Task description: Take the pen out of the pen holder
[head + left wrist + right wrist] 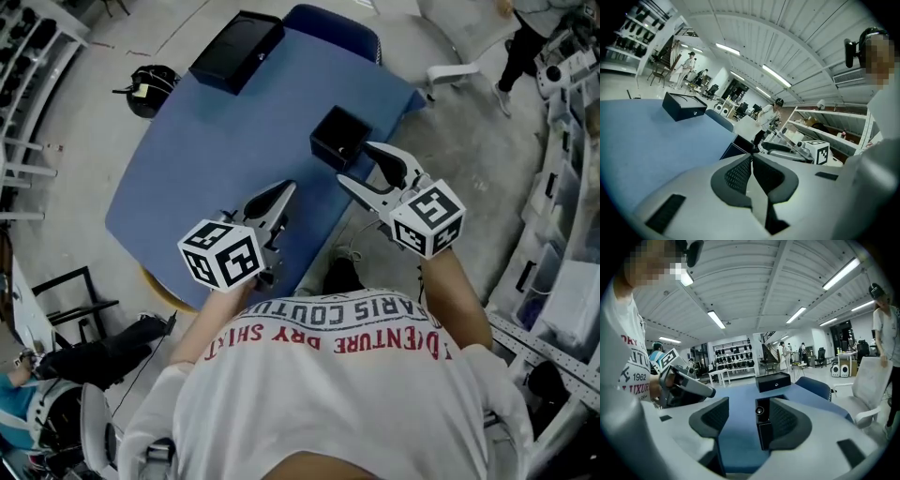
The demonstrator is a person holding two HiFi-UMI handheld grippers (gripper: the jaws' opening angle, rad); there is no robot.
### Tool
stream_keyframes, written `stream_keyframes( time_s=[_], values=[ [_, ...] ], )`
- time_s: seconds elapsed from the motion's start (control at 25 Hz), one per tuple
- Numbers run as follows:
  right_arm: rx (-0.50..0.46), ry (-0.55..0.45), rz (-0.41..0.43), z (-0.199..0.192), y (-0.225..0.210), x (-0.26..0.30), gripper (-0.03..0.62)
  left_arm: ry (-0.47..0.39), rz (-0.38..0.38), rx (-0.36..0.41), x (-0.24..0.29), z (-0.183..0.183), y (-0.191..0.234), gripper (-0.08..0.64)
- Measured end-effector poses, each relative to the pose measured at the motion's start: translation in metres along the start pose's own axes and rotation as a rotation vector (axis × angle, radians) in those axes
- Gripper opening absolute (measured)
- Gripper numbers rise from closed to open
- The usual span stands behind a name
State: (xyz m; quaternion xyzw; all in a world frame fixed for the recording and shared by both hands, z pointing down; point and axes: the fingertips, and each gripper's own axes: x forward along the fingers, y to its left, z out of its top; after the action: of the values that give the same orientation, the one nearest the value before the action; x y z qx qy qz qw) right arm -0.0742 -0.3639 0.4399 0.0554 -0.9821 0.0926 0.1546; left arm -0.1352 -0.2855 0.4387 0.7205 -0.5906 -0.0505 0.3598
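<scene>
While the left tool (286,190) hangs over the near edge of the blue surface (216,169) with its jaws pressed together on nothing, the right tool (354,161) is spread wide, close before the black pen holder (339,137) at the surface's right edge. The pen (760,410) stands in that holder, ahead between the jaws, not gripped. A black box (237,49) lies at the far edge.

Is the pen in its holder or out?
In: the pen shows its round end inside the open top of the black pen holder.
</scene>
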Motion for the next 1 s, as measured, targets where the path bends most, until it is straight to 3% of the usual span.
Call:
stream_keyframes(
  time_s=[0.28,0.48,0.84,1.0],
  values=[
    [-0.072,0.082,0.063,-0.012,-0.01,0.026,0.205,-0.022,0.064,-0.042,0.004,0.003,0.017,0.035],
    [-0.111,0.109,0.074,-0.019,-0.016,0.034,0.117,-0.034,0.082,-0.067,0.008,0.005,0.025,0.035],
    [-0.126,0.11,0.085,-0.014,-0.032,0.035,0.092,-0.071,0.105,-0.076,0.012,0.012,0.026,0.035],
    [-0.175,0.123,0.092,-0.012,-0.038,0.037,0.081,-0.11,0.125,-0.083,0.01,0.015,0.027,0.035]
  ],
)
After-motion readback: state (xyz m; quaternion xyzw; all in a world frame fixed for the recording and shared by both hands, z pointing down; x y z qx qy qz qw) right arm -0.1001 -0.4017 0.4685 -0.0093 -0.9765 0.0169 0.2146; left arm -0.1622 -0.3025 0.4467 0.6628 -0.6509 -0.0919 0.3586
